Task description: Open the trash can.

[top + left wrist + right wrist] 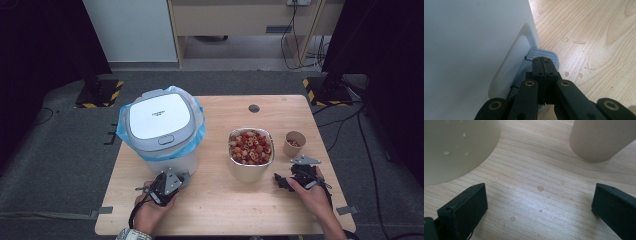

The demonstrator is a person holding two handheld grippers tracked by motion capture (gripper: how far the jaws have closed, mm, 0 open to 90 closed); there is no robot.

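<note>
Down at the near-left part of the tabletop [215, 200], the left gripper [167, 181] sits low against the foot of the white pedal bin [162, 127], its two jaws pressed flat together with nothing between them. In the left gripper view that closed tip [545, 65] rests right over the ribbed grey pedal [541, 53] that juts from the recess at the bin's base, touching it or just above; which of the two is hard to tell. The bin stands toward the left edge of the tabletop, lid down, a blue liner [197, 112] puffing out under the rim.

The pedal looks like stiff plastic on a hinge, so it likely wants a firm push straight down on the ribbed pad, not a pinch. The bin itself seems light and could skid or tip back on the smooth, water-spotted wood if the push goes in at an angle.

Over by the near-right corner the right gripper [287, 181] rests with its jaws spread wide and empty, bare wood between them, the metal bowl of colourful rings [251, 147] and a small paper cup [295, 143] just beyond.
</note>
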